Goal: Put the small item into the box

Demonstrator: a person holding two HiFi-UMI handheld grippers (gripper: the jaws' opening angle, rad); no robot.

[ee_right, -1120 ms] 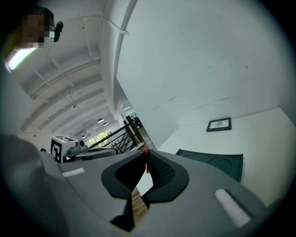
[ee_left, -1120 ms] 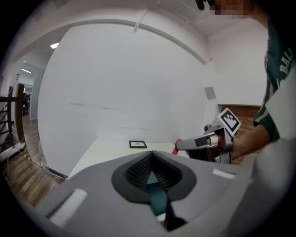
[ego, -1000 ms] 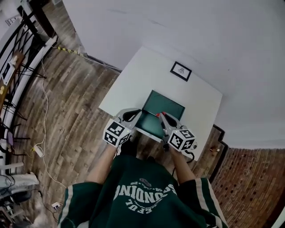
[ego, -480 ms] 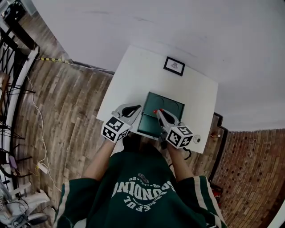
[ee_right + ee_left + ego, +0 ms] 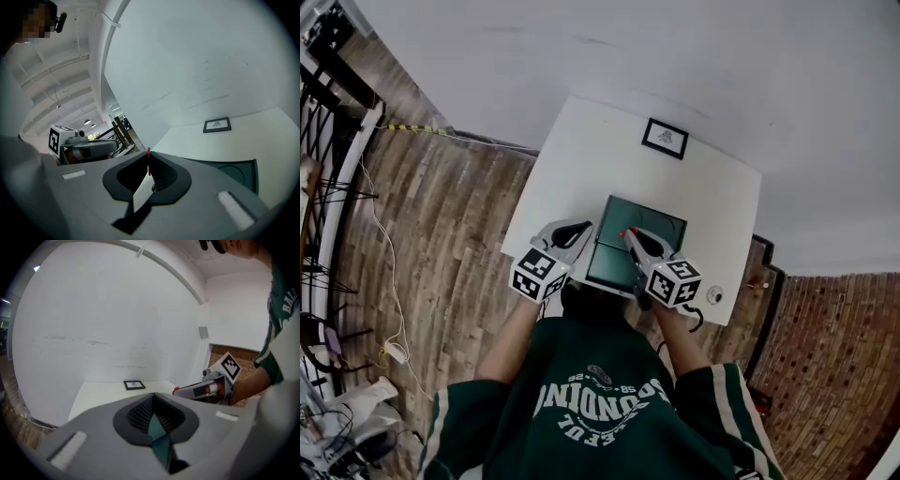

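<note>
A dark green box (image 5: 649,232) lies flat on the white table (image 5: 572,169) near its front edge; part of it also shows in the right gripper view (image 5: 236,171). My right gripper (image 5: 625,232) hovers over the box's near left part, shut on a small thin red item (image 5: 148,165), whose red edge peeks out between the jaw tips. My left gripper (image 5: 583,228) sits just left of the box, its jaws closed together with nothing between them. In the left gripper view the right gripper (image 5: 177,391) shows to the right, red at its tip.
A small black-framed picture (image 5: 666,138) lies at the back of the table (image 5: 134,385) (image 5: 217,125). A small round object (image 5: 713,294) sits at the table's front right corner. Wooden floor, cables and black stands lie to the left.
Both grippers have shifted a little to the left and closer together over the box's near edge. The right one still holds the red item.
</note>
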